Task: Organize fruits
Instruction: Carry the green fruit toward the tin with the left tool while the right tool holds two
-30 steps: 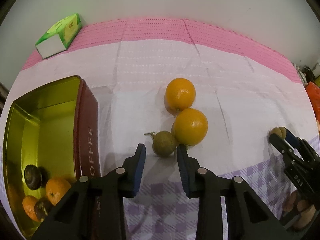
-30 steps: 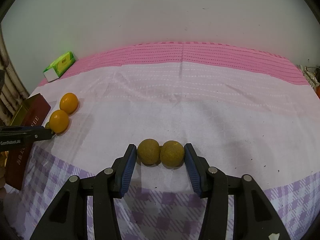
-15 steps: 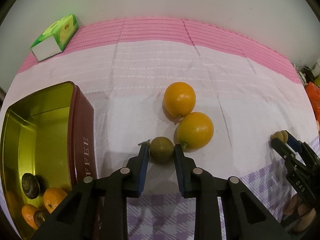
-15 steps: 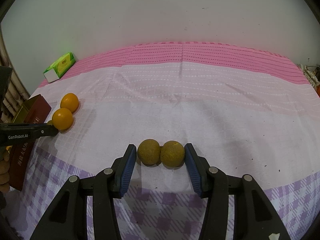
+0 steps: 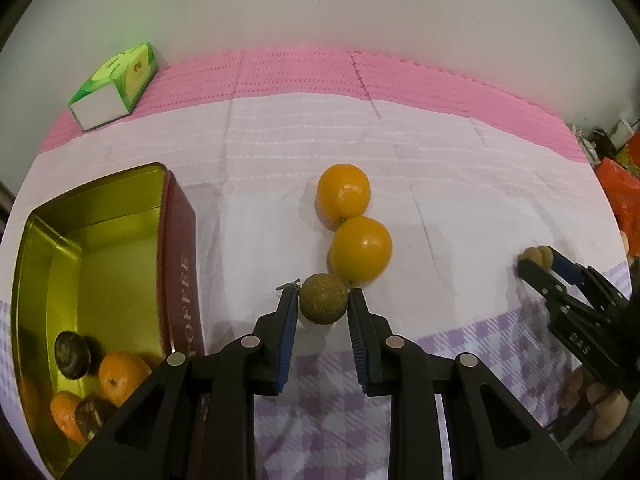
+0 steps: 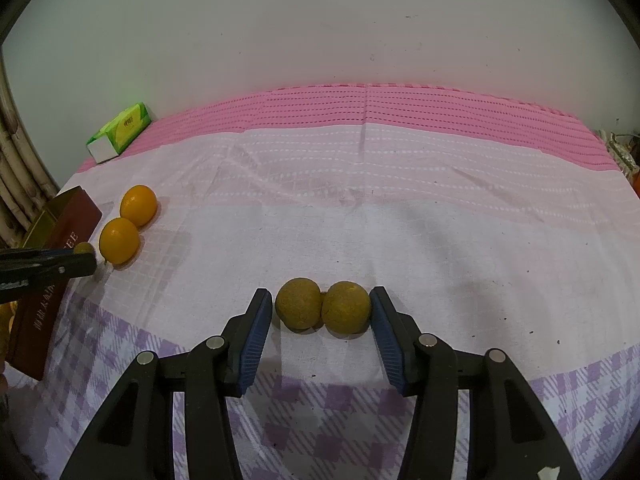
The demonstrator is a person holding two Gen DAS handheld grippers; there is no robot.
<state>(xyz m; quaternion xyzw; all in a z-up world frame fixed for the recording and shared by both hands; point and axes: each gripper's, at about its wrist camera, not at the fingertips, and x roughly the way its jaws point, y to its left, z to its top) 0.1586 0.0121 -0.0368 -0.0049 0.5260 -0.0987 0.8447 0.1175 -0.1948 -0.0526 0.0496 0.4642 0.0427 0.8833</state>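
Left tongs point(image 5: 323, 300) clamped on brown-green fruit point(image 5: 323, 299) beside coffee tin point(image 5: 176, 264), right tongs point(image 6: 321, 312) apart around two brown fruits point(image 6: 322, 309)

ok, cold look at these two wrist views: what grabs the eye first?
The two bright oranges touching mid-cloth, with the left gripper shut on a small brownish-green fruit just in front of them. Left of that, the open gold-lined coffee tin already holds fruit. In the right wrist view, the right gripper brackets two brownish-green fruits sitting side by side.
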